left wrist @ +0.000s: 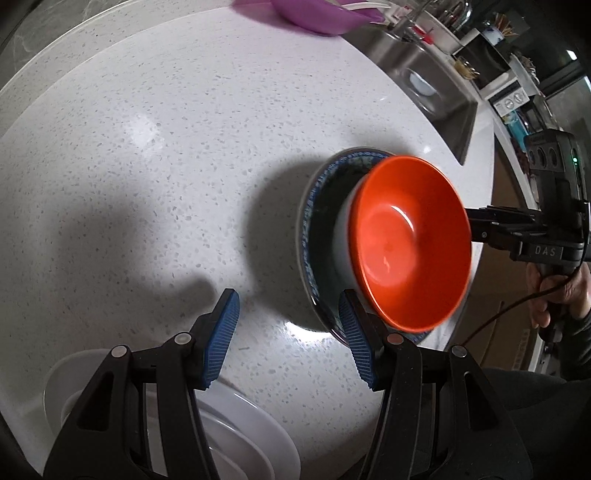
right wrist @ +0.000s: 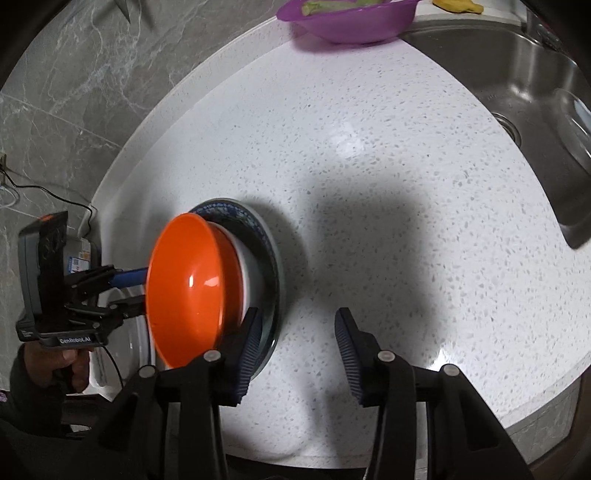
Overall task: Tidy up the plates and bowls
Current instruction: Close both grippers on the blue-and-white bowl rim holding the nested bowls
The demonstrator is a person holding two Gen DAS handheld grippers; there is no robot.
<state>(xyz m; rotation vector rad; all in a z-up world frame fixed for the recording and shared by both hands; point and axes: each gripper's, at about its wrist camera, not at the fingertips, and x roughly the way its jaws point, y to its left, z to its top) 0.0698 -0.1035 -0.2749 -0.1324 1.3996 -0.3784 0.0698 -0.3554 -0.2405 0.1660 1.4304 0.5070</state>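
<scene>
An orange bowl point(left wrist: 406, 243) with a white outside sits in a dark plate with a blue patterned rim point(left wrist: 314, 206) on the white speckled counter. My left gripper point(left wrist: 288, 332) stands open just left of the plate. Its right pad point(left wrist: 356, 343) is at the plate's near edge, and only counter shows between the fingers. My right gripper point(right wrist: 297, 350) is open on the other side of the bowl point(right wrist: 188, 291) and plate point(right wrist: 266, 258), with its left pad point(right wrist: 249, 350) by the plate rim and nothing between its jaws. Each gripper shows in the other's view: the right gripper point(left wrist: 480, 227) and the left gripper point(right wrist: 127, 291).
White plates point(left wrist: 251, 428) and a white bowl point(left wrist: 61, 384) lie under my left gripper near the counter's edge. A steel sink point(right wrist: 535, 110) is set in the counter to the right. At the back stands a purple basin point(right wrist: 347, 22). A grey marble wall point(right wrist: 74, 92) rises on the left.
</scene>
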